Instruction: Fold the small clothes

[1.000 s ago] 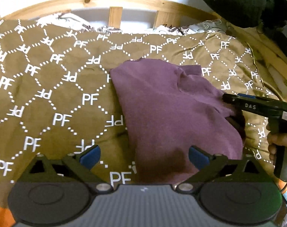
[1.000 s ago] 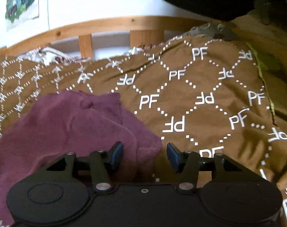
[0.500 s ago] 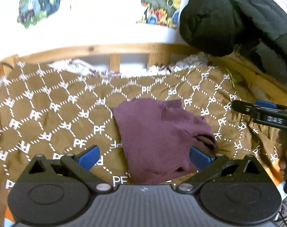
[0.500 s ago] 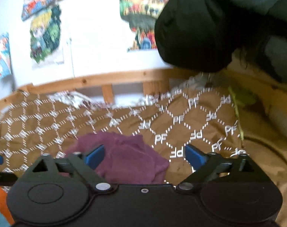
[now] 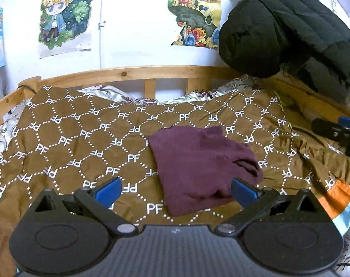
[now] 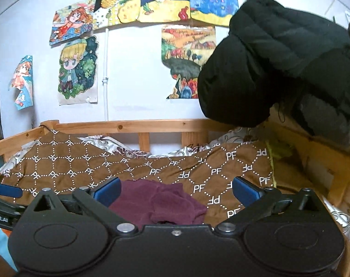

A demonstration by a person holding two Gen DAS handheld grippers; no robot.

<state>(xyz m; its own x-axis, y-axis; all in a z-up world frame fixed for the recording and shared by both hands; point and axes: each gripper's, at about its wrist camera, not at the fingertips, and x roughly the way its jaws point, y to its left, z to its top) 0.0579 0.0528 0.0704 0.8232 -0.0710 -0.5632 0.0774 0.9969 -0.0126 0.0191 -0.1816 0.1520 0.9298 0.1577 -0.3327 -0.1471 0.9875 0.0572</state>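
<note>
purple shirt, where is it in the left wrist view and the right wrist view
Left wrist view: the purple shirt lies centre-right on the brown PF blanket, reaching down to the right blue pad.
Right wrist view: it sits bottom centre, partly behind the gripper body.
Shared landmark: the blond-character poster on the wall.

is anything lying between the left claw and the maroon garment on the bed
Nothing visible does. The left claw is open, with only bare brown blanket before the maroon garment, whose near edge already lies between its fingertips.

Brown bedspread (image 5: 87, 143) lies bare left of folded garment (image 5: 202, 161) — black coat (image 5: 278, 30) overhangs right.
</note>
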